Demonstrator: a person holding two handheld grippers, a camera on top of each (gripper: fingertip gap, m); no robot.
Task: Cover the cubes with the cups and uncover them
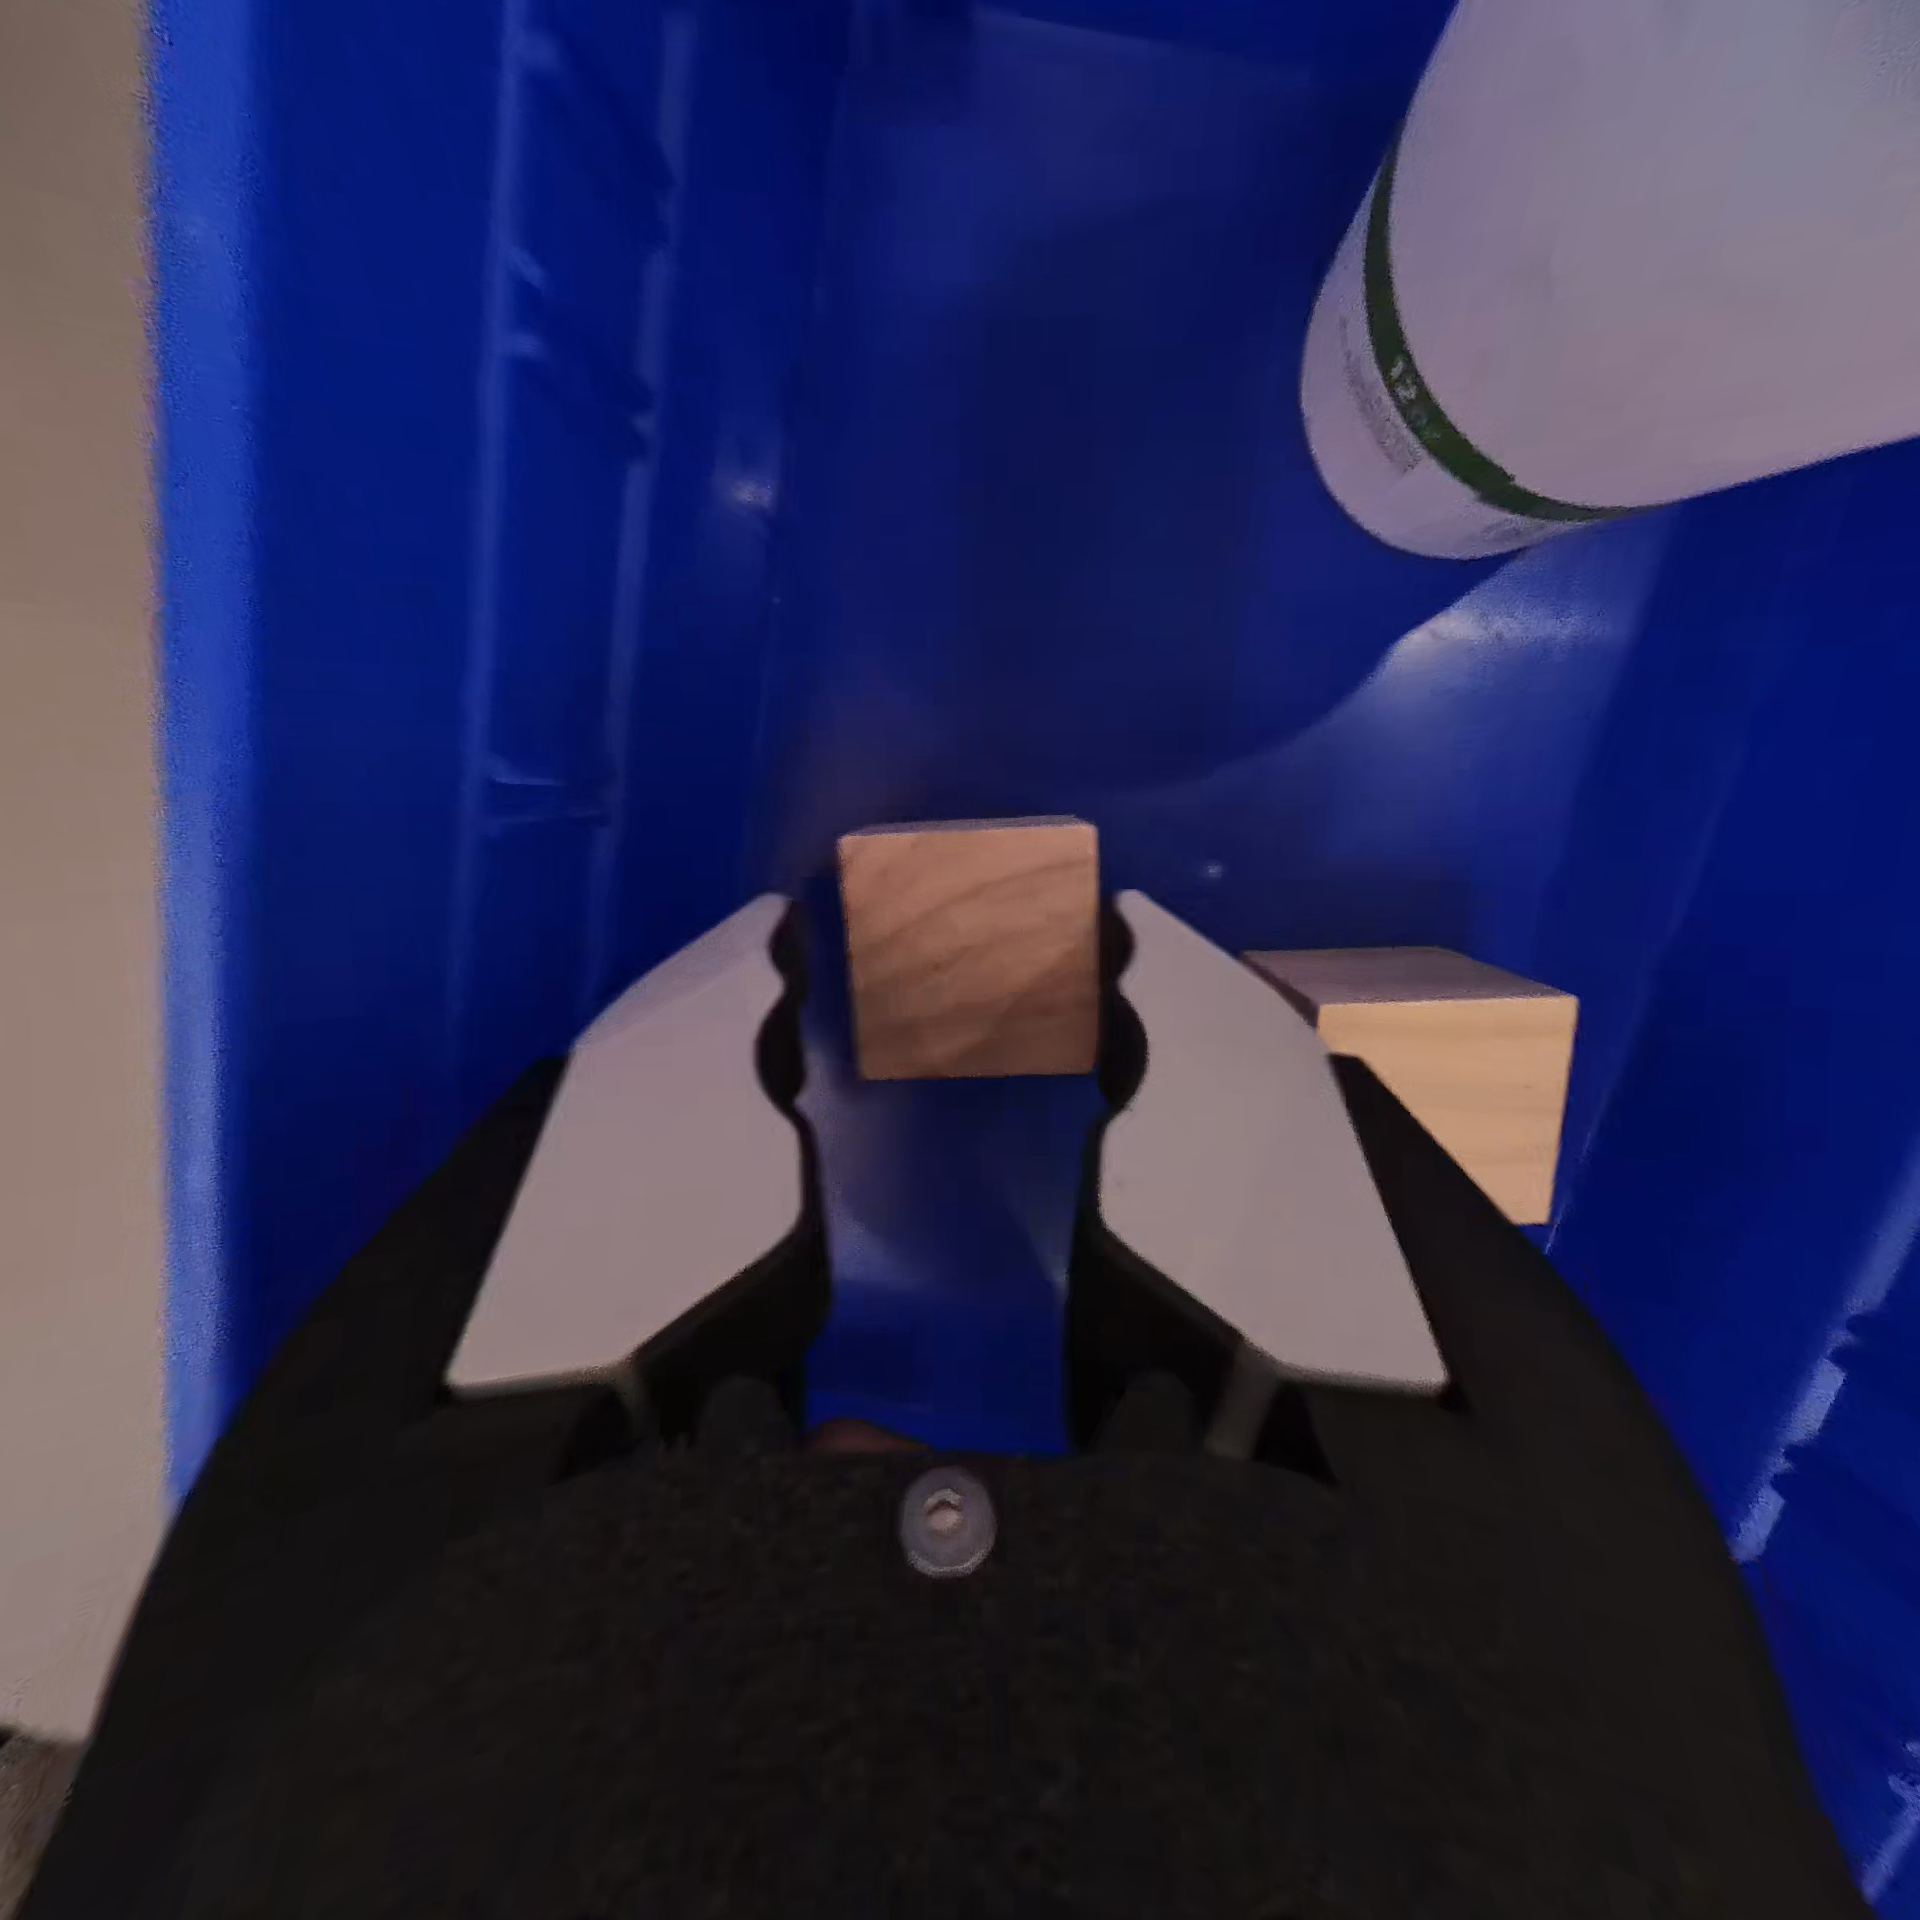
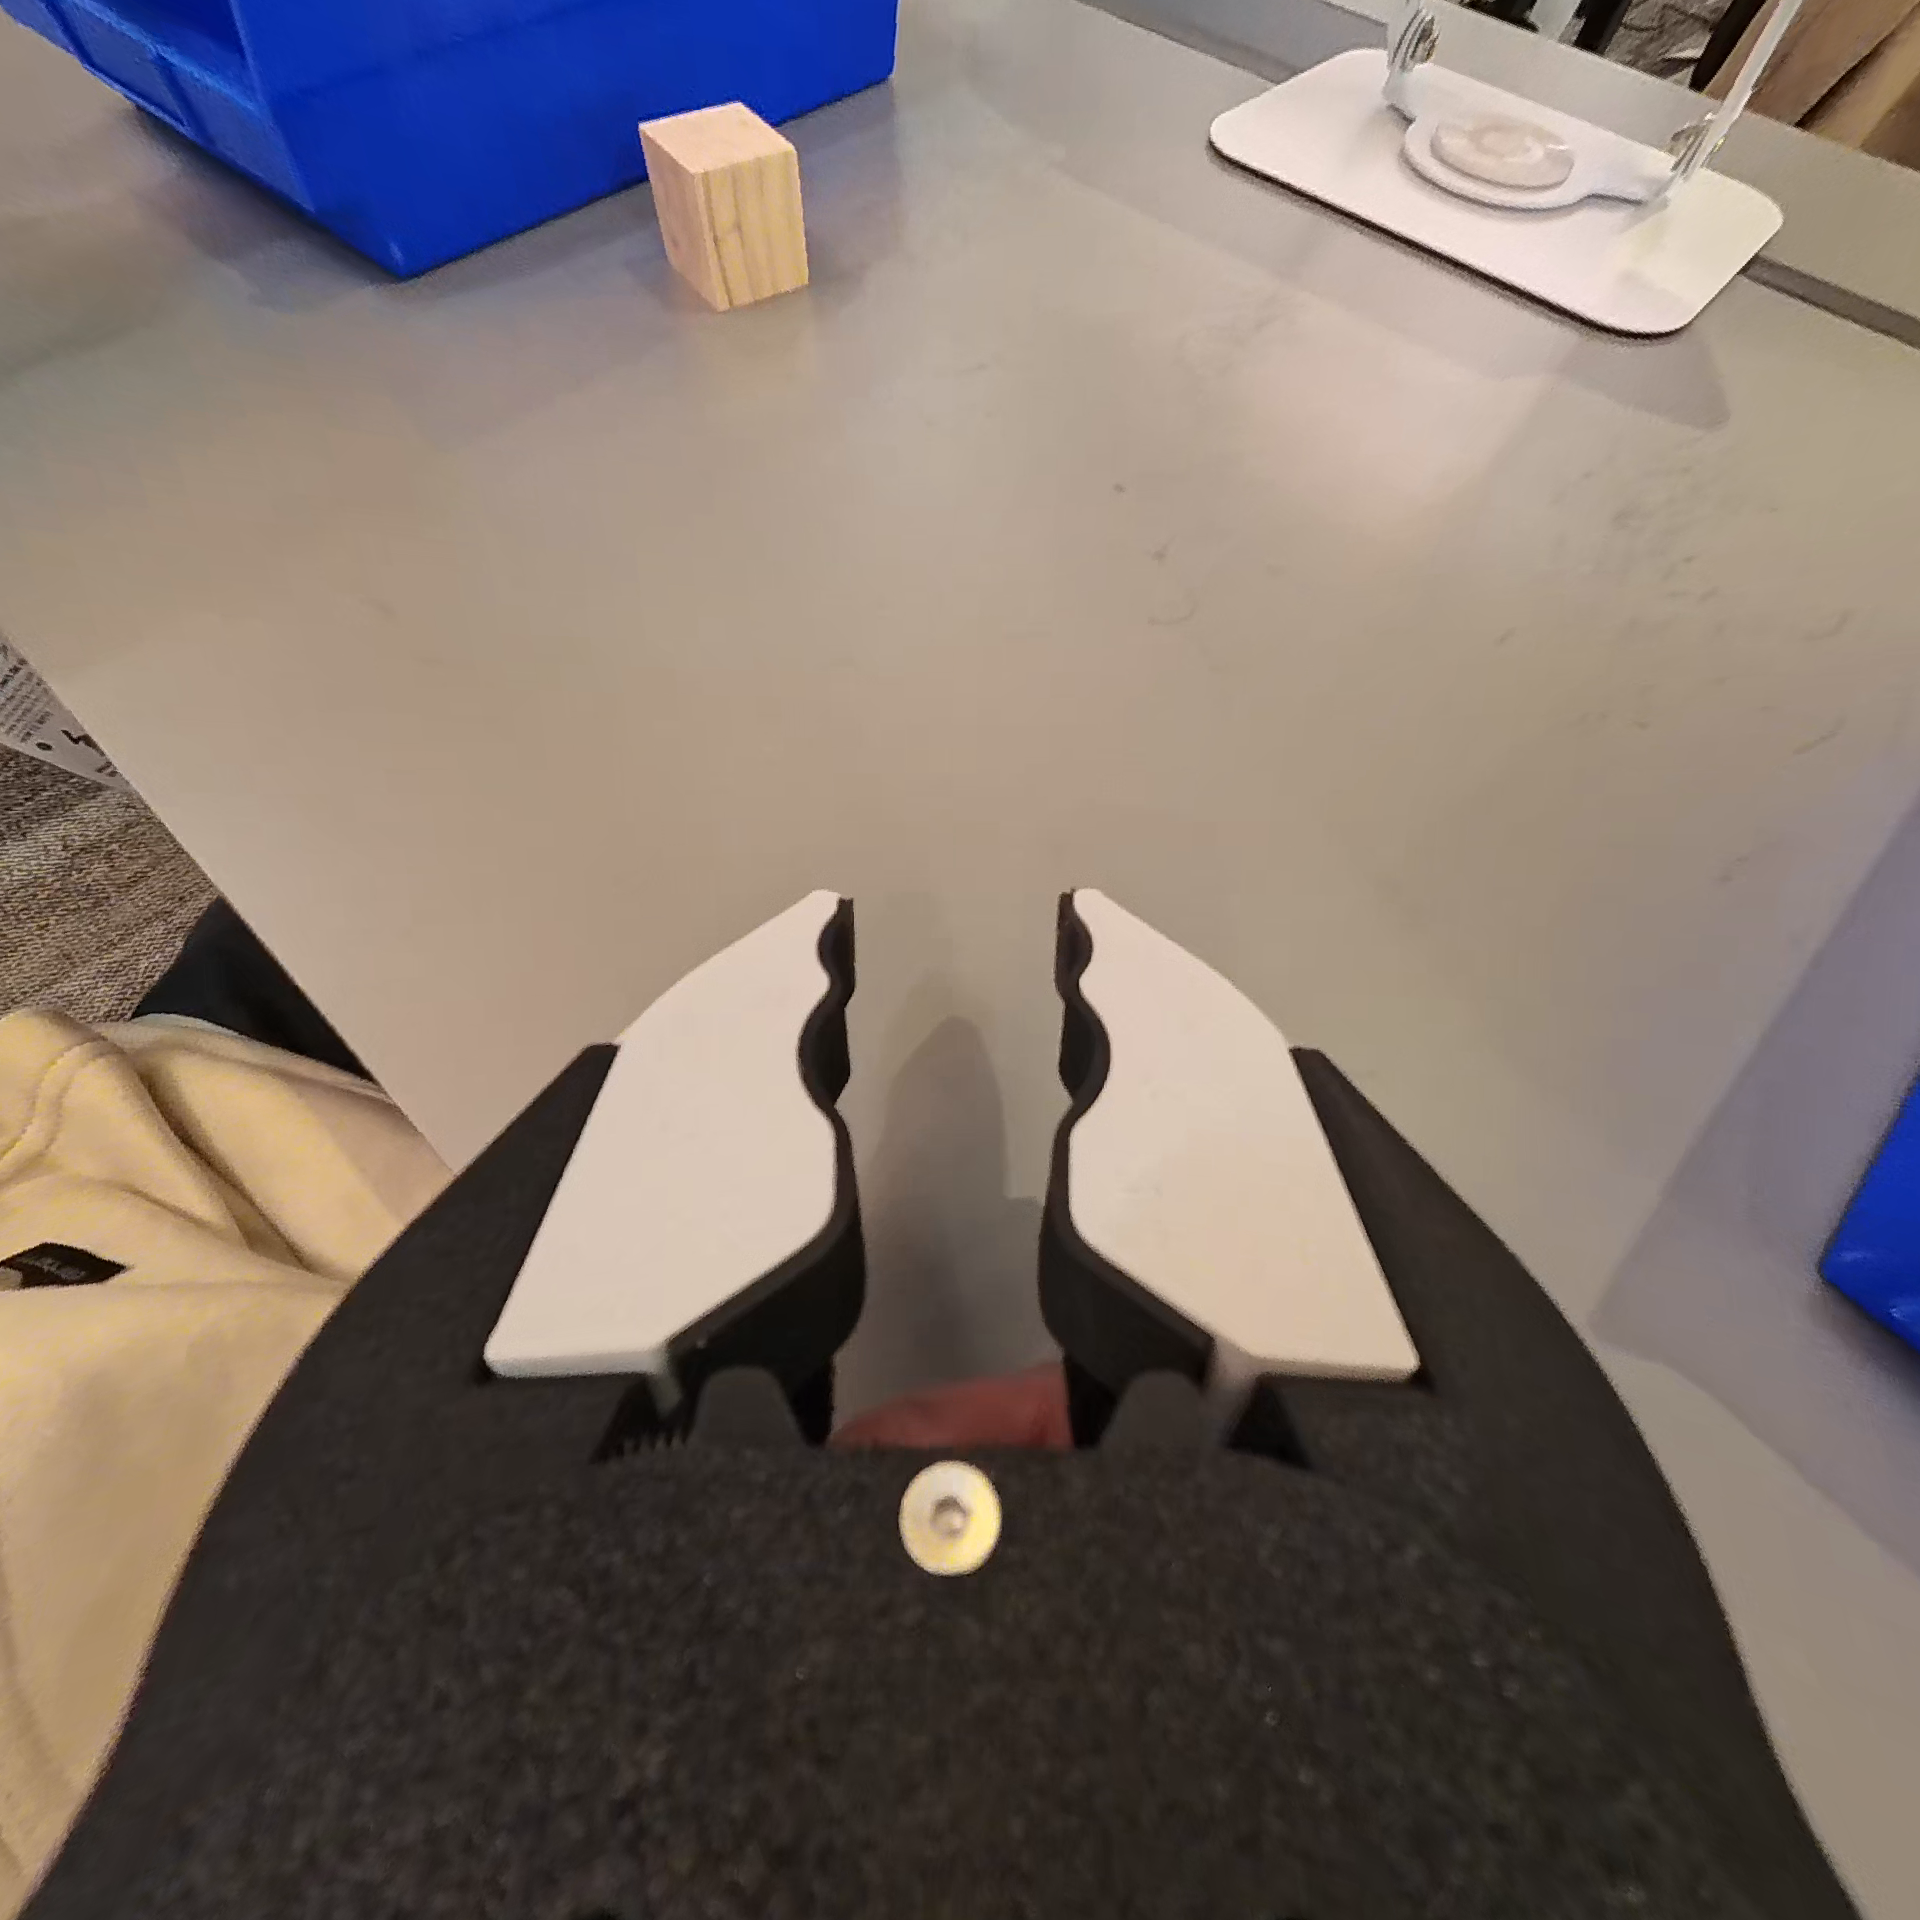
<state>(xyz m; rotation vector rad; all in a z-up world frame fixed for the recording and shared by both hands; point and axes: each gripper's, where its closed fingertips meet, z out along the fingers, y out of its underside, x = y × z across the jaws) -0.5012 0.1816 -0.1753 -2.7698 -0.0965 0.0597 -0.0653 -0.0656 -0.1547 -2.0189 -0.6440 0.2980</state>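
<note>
In the left wrist view my left gripper [image 1: 956,904] reaches into a blue bin [image 1: 499,540] and is shut on a wooden cube [image 1: 971,956], held clear of the bin floor. A second wooden cube [image 1: 1455,1091] lies lower, just right of the right finger. A white paper cup [image 1: 1621,270] with a green ring lies on its side at the upper right of the bin. In the right wrist view my right gripper [image 2: 956,904] is open and empty above the grey table [image 2: 987,582]. A third wooden cube [image 2: 732,203] stands on the table beside the blue bin [image 2: 468,125].
A white flat stand base [image 2: 1496,197] with a clear holder sits at the far right of the table. A cream garment [image 2: 156,1195] shows at the near left, by the table's edge. A blue object [image 2: 1881,1278] lies at the right edge.
</note>
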